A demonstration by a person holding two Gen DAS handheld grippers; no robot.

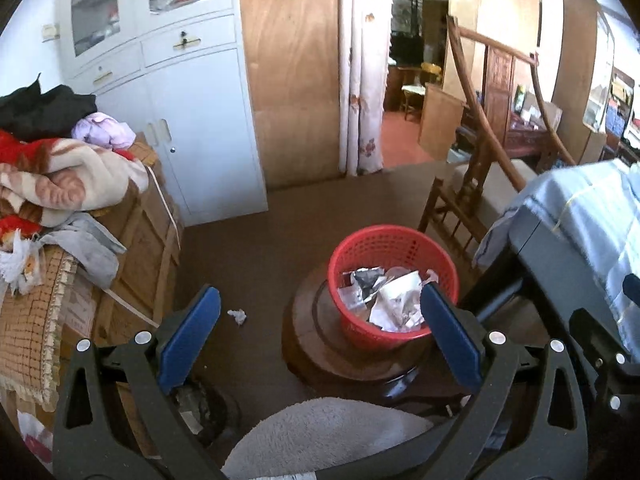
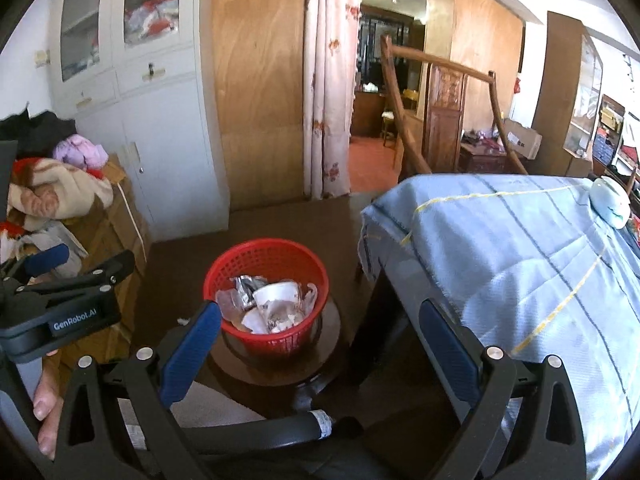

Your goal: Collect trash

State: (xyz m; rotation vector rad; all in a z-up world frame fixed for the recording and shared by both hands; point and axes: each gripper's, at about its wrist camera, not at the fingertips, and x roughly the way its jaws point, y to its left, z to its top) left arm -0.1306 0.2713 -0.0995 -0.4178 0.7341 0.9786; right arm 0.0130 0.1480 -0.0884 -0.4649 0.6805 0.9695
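Note:
A red mesh basket (image 1: 392,248) stands on a round dark wooden stool (image 1: 320,344), holding crumpled foil and paper trash (image 1: 384,300). In the right wrist view the same red basket (image 2: 266,260) holds a paper cup and wrappers (image 2: 276,304). A small crumpled white scrap (image 1: 237,316) lies on the brown floor left of the stool. My left gripper (image 1: 320,312) hangs open above and in front of the basket, nothing between its blue pads. My right gripper (image 2: 320,320) is open too, empty, with the basket just beyond its left finger.
A table under a blue checked cloth (image 2: 520,248) fills the right. Stacked cartons with blankets and clothes (image 1: 60,184) stand left, before a white cabinet (image 1: 192,120). A wooden chair (image 1: 476,176) stands behind the basket. A pale cushion (image 1: 320,432) lies below my left gripper. A hand (image 2: 46,404) holds the other tool.

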